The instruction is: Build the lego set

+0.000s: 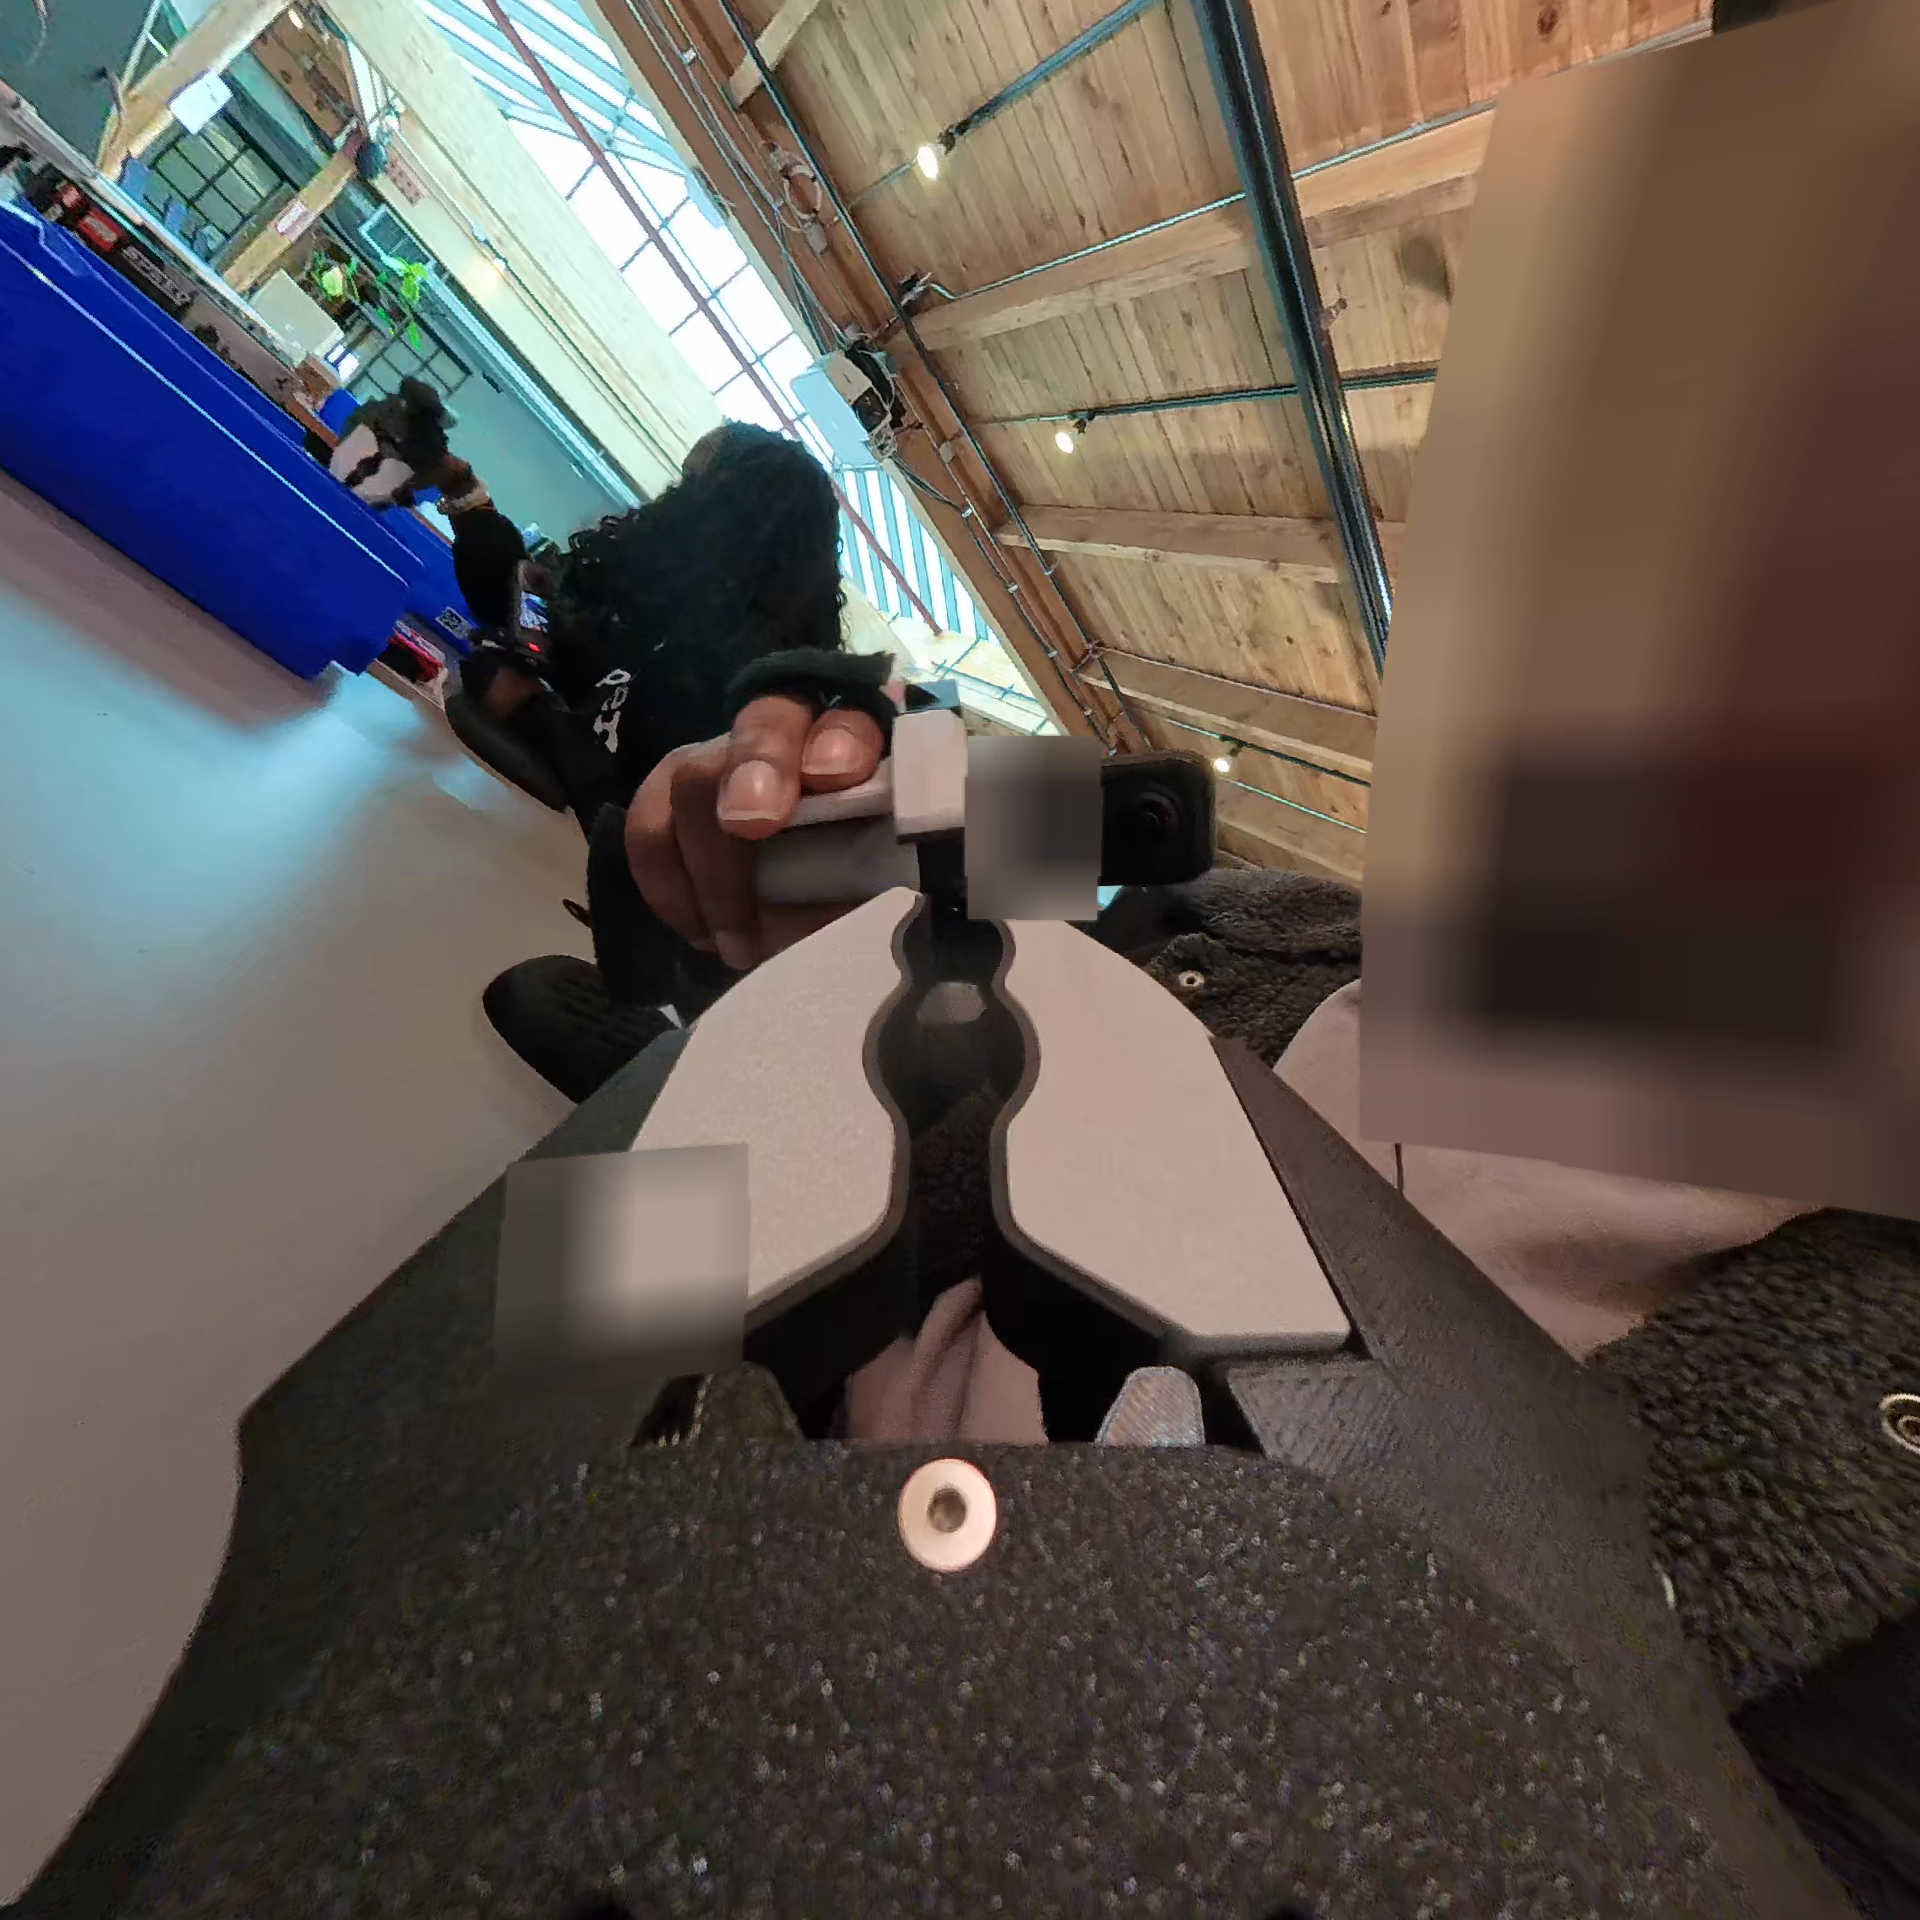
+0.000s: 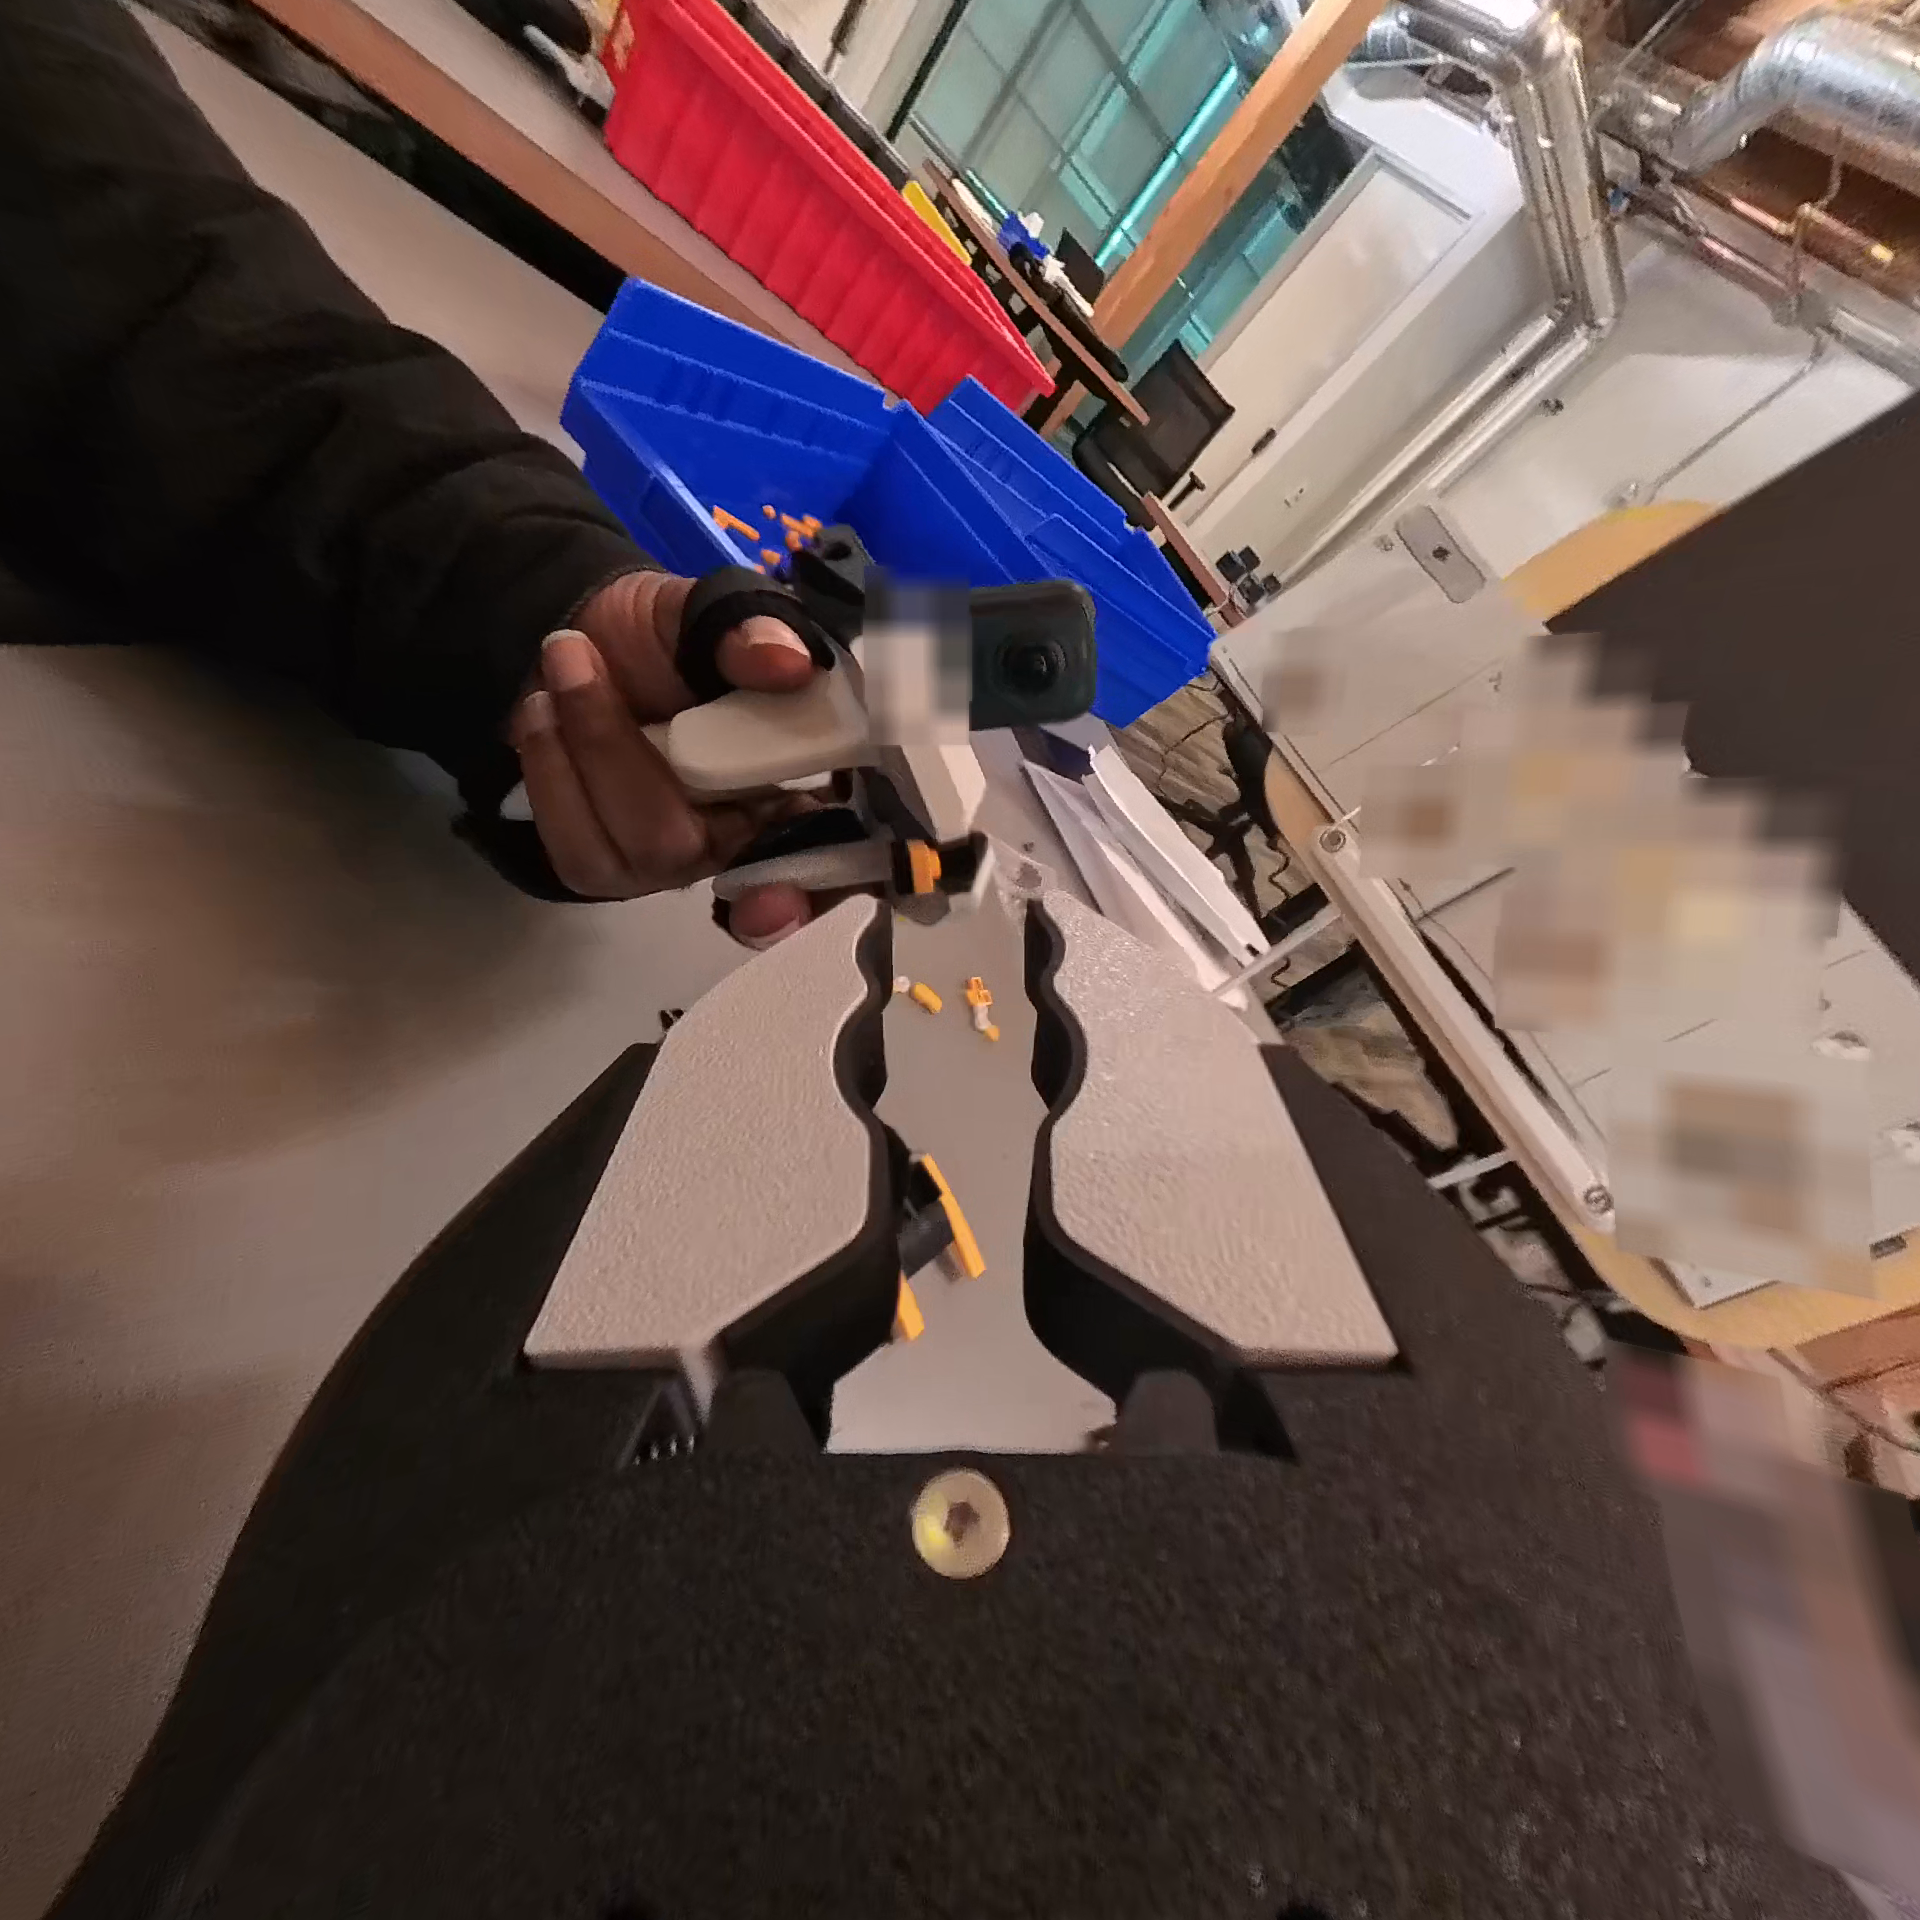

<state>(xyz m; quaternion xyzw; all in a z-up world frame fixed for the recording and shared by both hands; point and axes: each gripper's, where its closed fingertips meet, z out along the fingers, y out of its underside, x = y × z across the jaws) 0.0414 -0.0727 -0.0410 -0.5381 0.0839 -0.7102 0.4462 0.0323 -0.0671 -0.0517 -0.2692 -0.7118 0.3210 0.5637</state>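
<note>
Blue bin [image 2: 727, 457] holds orange lego pieces [image 2: 774, 525]; red bin [image 2: 790, 197] behind.

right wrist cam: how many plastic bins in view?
3. Red bin is farthest back. One blue bin sits nearer, with orange pieces inside. A second blue bin touches it on the right. More may be hidden behind the sleeve.

— What is seen between the right gripper [image 2: 958, 940] fingers?

— A gap is left there, and a grey table [image 2: 966, 1081] is seen through it. Small orange pieces [image 2: 977, 1003] are scattered on it, and a black and orange lego piece [image 2: 940, 1221] is seen by one finger.

— And farther off?

— The left gripper [image 2: 940, 868] is held in a hand [image 2: 623, 769], with an orange and black part [image 2: 923, 865] at its tip. Blue bins [image 2: 935, 499] and a red bin [image 2: 790, 187] are seen behind.
</note>
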